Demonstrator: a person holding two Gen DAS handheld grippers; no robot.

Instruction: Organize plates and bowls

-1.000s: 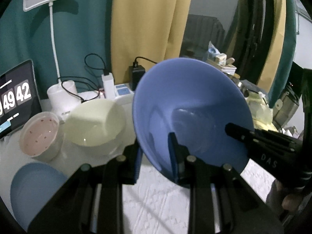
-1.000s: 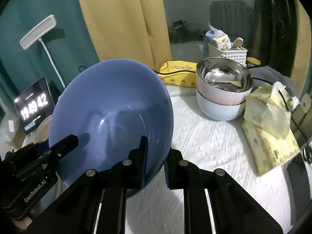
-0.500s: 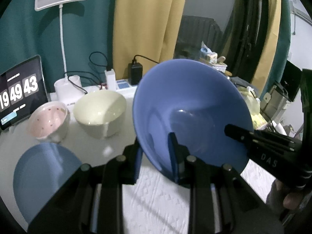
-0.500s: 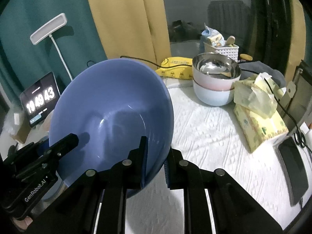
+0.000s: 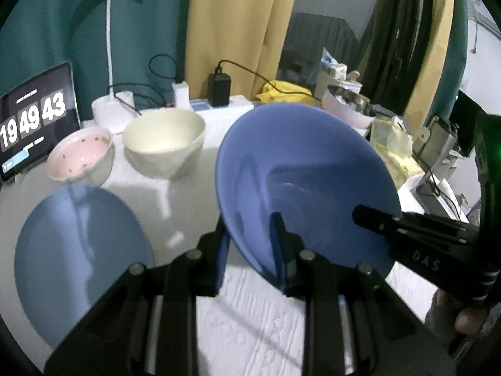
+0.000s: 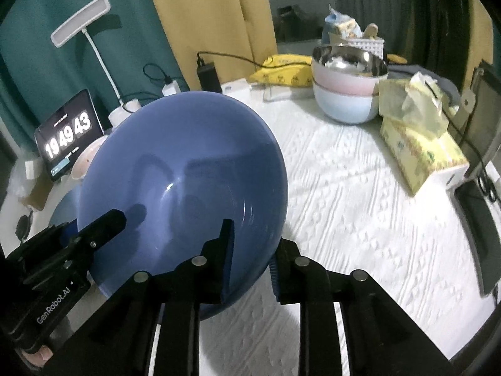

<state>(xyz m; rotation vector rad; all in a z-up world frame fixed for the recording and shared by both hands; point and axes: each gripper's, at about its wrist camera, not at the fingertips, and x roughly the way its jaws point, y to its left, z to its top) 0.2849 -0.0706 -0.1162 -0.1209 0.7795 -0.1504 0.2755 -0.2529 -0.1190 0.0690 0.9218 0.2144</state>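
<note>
A large blue bowl (image 5: 307, 181) is held in the air above the white tablecloth by both grippers. My left gripper (image 5: 250, 238) is shut on its near-left rim, and my right gripper (image 6: 253, 244) is shut on its near-right rim; the bowl also shows in the right wrist view (image 6: 184, 172). A flat blue plate (image 5: 78, 257) lies on the table at the left. Behind it stand a pink dotted bowl (image 5: 80, 155) and a cream bowl (image 5: 164, 141). A stack of bowls topped by a steel one (image 6: 347, 84) stands at the back right.
A tablet clock (image 5: 34, 119) and a white desk lamp (image 5: 109, 47) stand at the back left, with chargers and cables behind the bowls. A yellow tissue box (image 6: 419, 144) and a dark phone (image 6: 482, 225) lie at the right of the white tablecloth (image 6: 360, 206).
Both grippers have lifted and tilted the blue bowl flatter, and the view has pulled back from the table. The cream and pink bowls now look farther away.
</note>
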